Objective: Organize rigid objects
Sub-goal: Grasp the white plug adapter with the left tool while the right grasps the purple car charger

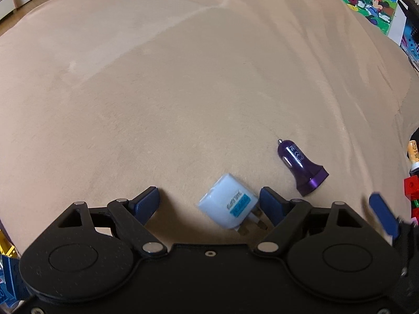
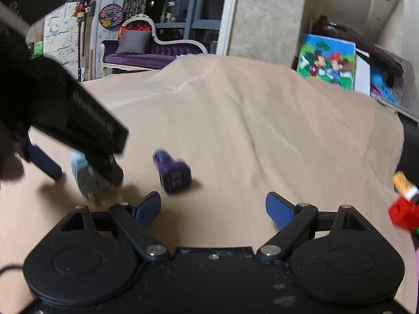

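Note:
A white wall plug adapter (image 1: 228, 208) with a blue label lies on the beige bedspread (image 1: 183, 91), between the fingers of my open left gripper (image 1: 209, 204), close to its right finger. A purple car charger (image 1: 301, 167) lies just beyond it to the right. In the right wrist view the left gripper (image 2: 83, 167) stands over the white adapter (image 2: 83, 175), and the purple charger (image 2: 171, 174) lies ahead of my open, empty right gripper (image 2: 213, 209), near its left finger. One right fingertip (image 1: 383, 217) shows in the left view.
Red and green toy blocks (image 2: 403, 212) and a yellow-orange object (image 2: 402, 183) lie at the bed's right edge. A Mickey Mouse picture box (image 2: 327, 61) stands beyond the far right side. A purple sofa (image 2: 146, 55) is in the background.

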`<state>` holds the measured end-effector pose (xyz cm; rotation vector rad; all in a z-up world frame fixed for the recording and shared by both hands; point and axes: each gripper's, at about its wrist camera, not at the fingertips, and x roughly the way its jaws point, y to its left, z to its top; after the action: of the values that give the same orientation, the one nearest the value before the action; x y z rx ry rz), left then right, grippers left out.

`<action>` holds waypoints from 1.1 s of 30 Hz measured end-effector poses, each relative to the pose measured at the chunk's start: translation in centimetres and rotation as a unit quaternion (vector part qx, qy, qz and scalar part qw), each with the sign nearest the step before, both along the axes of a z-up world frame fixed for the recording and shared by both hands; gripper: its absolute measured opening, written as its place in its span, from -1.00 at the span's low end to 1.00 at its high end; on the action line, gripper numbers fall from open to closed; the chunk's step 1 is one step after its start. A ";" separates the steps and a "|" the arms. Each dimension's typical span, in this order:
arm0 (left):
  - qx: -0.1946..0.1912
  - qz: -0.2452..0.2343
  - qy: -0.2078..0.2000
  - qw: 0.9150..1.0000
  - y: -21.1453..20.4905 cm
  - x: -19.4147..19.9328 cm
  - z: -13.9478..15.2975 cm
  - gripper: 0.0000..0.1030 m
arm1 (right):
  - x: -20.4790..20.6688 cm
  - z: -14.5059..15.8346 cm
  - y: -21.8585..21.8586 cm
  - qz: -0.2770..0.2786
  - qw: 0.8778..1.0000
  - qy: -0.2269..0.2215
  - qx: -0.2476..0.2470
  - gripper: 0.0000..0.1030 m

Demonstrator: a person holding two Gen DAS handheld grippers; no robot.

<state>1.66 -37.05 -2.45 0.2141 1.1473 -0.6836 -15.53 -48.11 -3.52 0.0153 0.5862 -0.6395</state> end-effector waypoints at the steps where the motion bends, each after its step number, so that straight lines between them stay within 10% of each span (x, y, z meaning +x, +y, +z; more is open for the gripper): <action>1: -0.002 -0.001 0.000 1.000 -0.2 0.1 0.1 0.36 | 0.5 0.4 -0.2 0.004 1.000 -0.001 -0.001 0.69; 7: -0.011 -0.021 -0.002 1.000 -0.3 1.3 0.4 -0.37 | 3.7 0.9 -0.9 0.031 0.999 0.022 -0.007 0.56; 12: -0.041 -0.013 0.030 0.999 1.3 2.3 0.2 -0.40 | 5.5 -0.1 -0.7 0.040 0.998 0.053 0.007 0.26; 15: -0.053 -0.012 0.040 0.998 2.0 2.6 0.5 -0.11 | 5.4 0.2 -0.4 0.054 0.997 0.047 0.041 -0.44; 17: -0.058 -0.009 0.038 0.998 2.5 2.5 0.7 0.30 | 5.6 0.5 -0.2 0.046 0.996 0.052 0.047 -0.44; 23: -0.059 -0.031 0.027 0.997 2.9 2.2 0.8 0.31 | 6.1 0.8 0.1 0.023 0.996 0.058 0.059 -0.44; 33: -0.053 -0.058 0.017 0.997 2.6 1.3 0.6 -0.32 | 4.8 1.9 -1.4 -0.034 0.988 0.049 0.141 -0.44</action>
<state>2.96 -34.42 -1.83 0.1811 1.1339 -0.8505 -10.77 -49.53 -1.65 0.2716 0.7705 -0.6224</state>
